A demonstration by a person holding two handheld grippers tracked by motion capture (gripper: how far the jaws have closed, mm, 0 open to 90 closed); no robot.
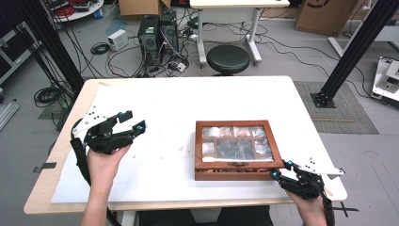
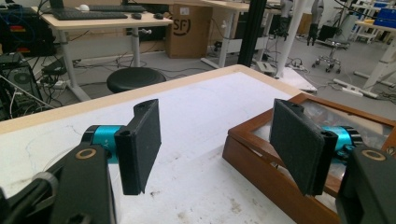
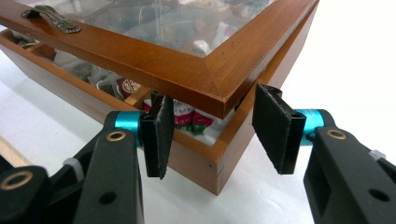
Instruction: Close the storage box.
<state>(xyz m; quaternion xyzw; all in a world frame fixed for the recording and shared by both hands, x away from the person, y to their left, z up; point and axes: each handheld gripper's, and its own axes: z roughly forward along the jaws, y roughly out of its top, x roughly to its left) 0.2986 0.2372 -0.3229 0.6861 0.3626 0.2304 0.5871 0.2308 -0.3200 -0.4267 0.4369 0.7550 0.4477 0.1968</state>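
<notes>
over on the left, the left gripper (image 1: 134,121) hangs just above the white table (image 1: 188,101), its jaws spread wide with nothing between them, well apart from the box. right of centre sits the wooden box (image 1: 235,174) with its glass lid (image 3: 196,65) lifted a crack at the front. at the box's near right corner the right gripper (image 3: 210,123) has its jaws either side of that lid corner, parted, pads not pressing on the wood.

Lab, computer towers (image 1: 157,33), tangled floor cables (image 1: 101,48), black frame struts (image 1: 355,49), cardboard boxes (image 1: 324,14)
</notes>
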